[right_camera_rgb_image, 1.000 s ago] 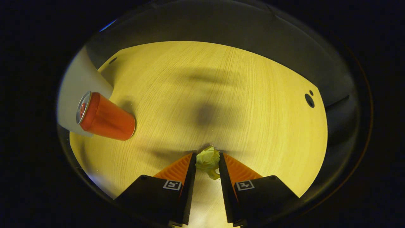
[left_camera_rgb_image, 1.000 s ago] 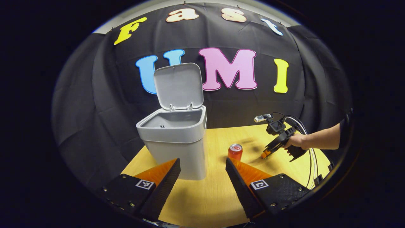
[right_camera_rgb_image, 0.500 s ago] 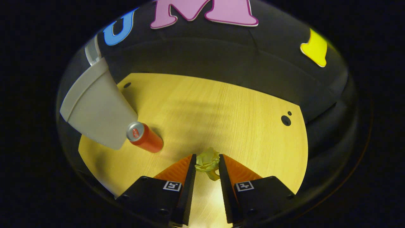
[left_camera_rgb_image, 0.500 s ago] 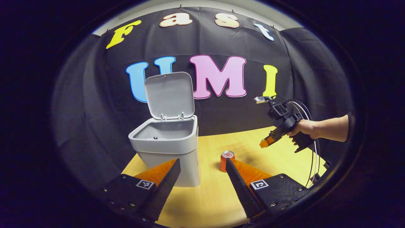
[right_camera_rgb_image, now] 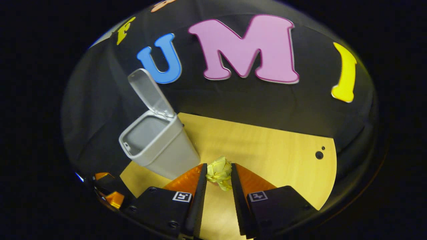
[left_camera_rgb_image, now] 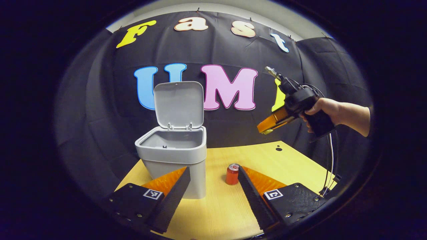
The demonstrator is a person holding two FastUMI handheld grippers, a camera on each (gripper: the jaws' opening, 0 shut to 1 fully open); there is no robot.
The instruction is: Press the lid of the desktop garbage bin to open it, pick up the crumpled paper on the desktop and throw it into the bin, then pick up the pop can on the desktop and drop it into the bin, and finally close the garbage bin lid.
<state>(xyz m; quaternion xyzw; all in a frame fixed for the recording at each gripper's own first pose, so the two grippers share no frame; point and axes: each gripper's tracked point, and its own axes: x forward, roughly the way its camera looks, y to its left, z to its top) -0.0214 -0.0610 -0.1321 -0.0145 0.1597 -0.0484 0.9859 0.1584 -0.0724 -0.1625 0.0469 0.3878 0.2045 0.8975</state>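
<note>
The grey bin [left_camera_rgb_image: 173, 160] stands on the wooden table with its lid [left_camera_rgb_image: 178, 104] swung up. A red pop can [left_camera_rgb_image: 232, 173] stands upright to its right. In the left gripper view my left gripper [left_camera_rgb_image: 213, 178] is open and low in front of both. High above the table's right half, a hand holds my right gripper [left_camera_rgb_image: 265, 130]. In the right gripper view that gripper [right_camera_rgb_image: 218, 170] is shut on the crumpled yellow paper [right_camera_rgb_image: 219, 170]. The open bin [right_camera_rgb_image: 156, 141] lies below and to its left, with its lid [right_camera_rgb_image: 150, 91] tilted back.
The wooden table [left_camera_rgb_image: 293, 166] has a small dark hole [left_camera_rgb_image: 278, 149] near its back right corner. Cables [left_camera_rgb_image: 328, 166] hang from the right gripper to the table's right edge. The left gripper [right_camera_rgb_image: 108, 191] peeks in at the lower left of the right gripper view.
My right gripper has risen well above the table with the paper held, tilting toward the bin. The left gripper has drawn back a little; the can now looks farther off.
</note>
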